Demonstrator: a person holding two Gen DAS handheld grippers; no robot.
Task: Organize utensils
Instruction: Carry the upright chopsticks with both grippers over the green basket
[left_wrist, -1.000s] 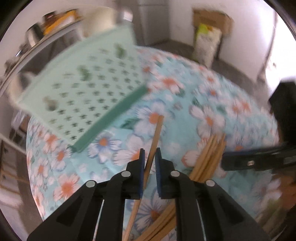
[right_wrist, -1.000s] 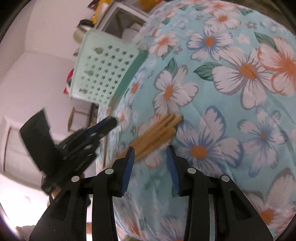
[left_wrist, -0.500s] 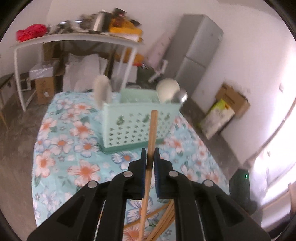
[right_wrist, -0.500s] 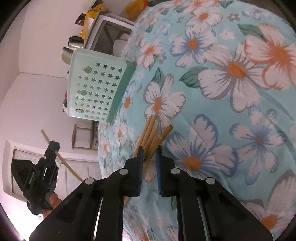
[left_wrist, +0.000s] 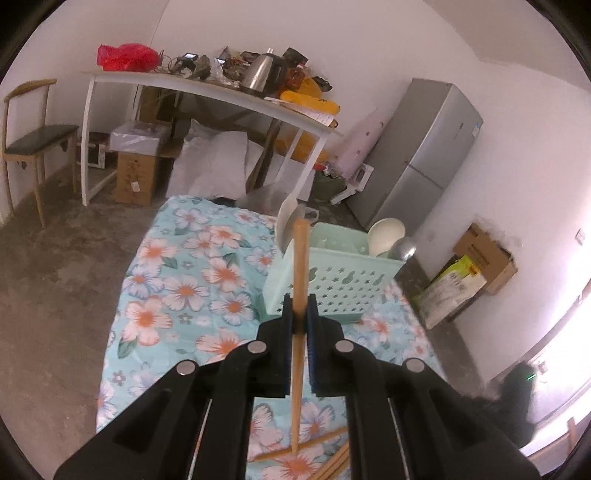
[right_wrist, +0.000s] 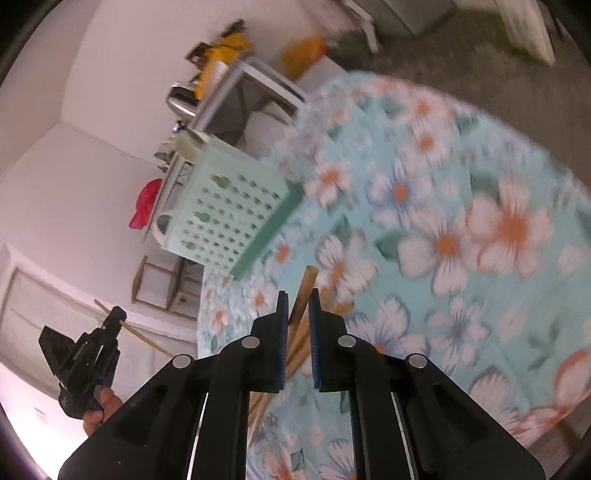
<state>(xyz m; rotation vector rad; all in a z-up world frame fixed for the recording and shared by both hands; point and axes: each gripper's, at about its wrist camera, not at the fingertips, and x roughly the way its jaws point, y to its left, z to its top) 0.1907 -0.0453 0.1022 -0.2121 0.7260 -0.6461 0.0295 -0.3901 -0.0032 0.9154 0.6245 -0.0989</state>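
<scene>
My left gripper (left_wrist: 299, 308) is shut on one wooden chopstick (left_wrist: 300, 266) and holds it high above the floral table (left_wrist: 192, 280), its top end pointing at the mint perforated utensil basket (left_wrist: 340, 284). The basket holds a white spatula (left_wrist: 287, 218), a white spoon (left_wrist: 386, 230) and a metal spoon (left_wrist: 404, 248). More chopsticks (left_wrist: 328, 454) lie on the cloth below. My right gripper (right_wrist: 297, 306) is shut on a chopstick (right_wrist: 303, 291), lifted off the pile (right_wrist: 295, 358). The basket (right_wrist: 229, 218) and the left gripper (right_wrist: 110, 325) show in the right wrist view.
A white side table (left_wrist: 207, 88) with a kettle (left_wrist: 260, 72) and clutter stands beyond the table. A grey fridge (left_wrist: 421, 155), a chair (left_wrist: 29, 144) and cardboard boxes (left_wrist: 487, 254) stand around on the concrete floor.
My left gripper rose with its chopstick and now faces the basket from above. My right gripper closed on a chopstick from the pile and is lifting it.
</scene>
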